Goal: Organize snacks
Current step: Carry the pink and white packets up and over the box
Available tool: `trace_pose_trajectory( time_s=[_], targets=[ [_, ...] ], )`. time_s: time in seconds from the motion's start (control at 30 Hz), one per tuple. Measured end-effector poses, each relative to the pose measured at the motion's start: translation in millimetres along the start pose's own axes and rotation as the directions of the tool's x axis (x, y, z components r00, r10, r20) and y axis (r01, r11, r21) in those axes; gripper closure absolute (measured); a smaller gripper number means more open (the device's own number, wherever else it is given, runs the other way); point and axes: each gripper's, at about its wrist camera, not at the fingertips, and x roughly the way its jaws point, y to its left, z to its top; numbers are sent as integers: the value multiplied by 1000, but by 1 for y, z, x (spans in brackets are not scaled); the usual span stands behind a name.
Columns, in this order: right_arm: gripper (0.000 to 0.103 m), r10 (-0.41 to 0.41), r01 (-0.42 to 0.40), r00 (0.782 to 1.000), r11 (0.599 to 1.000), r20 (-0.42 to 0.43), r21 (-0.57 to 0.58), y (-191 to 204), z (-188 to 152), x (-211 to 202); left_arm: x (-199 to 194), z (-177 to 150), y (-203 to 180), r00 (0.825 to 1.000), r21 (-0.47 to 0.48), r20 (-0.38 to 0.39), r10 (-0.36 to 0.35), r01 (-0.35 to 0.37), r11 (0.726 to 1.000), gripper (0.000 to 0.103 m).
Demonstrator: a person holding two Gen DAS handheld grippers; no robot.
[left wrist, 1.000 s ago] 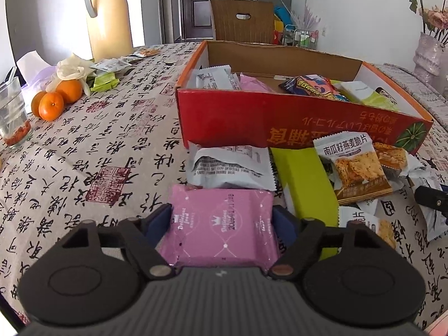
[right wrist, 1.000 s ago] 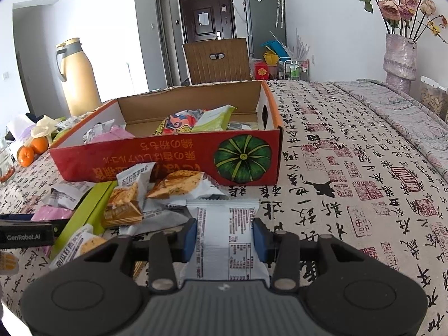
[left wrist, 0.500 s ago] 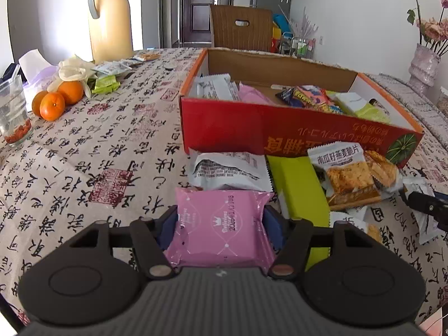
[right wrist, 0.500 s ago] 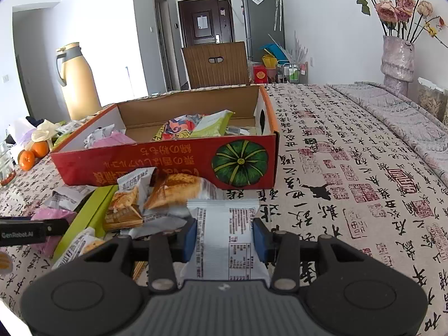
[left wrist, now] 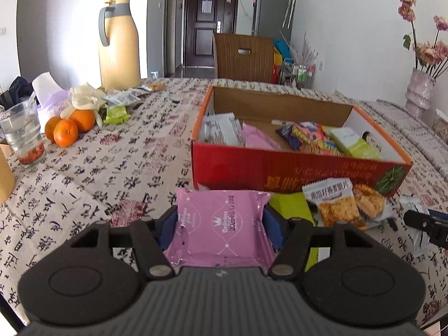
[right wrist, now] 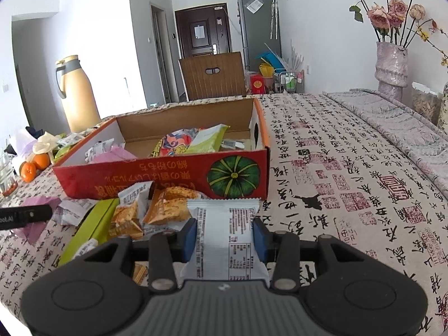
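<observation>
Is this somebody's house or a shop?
Most likely a home, a dining area. A cloth-covered table holds a thermos jug and a vase of flowers, with a wooden chair, a fridge and a front door behind.

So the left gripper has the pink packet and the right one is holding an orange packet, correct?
Not quite. The right gripper holds a white packet with black print, as the right wrist view shows. The left gripper does have the pink packet.

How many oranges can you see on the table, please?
2 show clearly: one orange in front, another orange right behind it, touching, beside the plastic cup. An orange sliver at their left may be a third, mostly hidden.
</observation>
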Motion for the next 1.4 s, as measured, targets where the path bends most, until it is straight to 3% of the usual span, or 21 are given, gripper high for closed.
trace_pose_trajectory(
  time_s=[0.77,1.4],
  targets=[
    [62,43,-41,991,999,126,-16,10,37,-4,-18,45,-9,987,5,154,-38,38,999,39],
    [62,64,-57,978,998,199,-38,22,82,26,3,87,-27,970,7,229,-83,84,996,39]
  ],
)
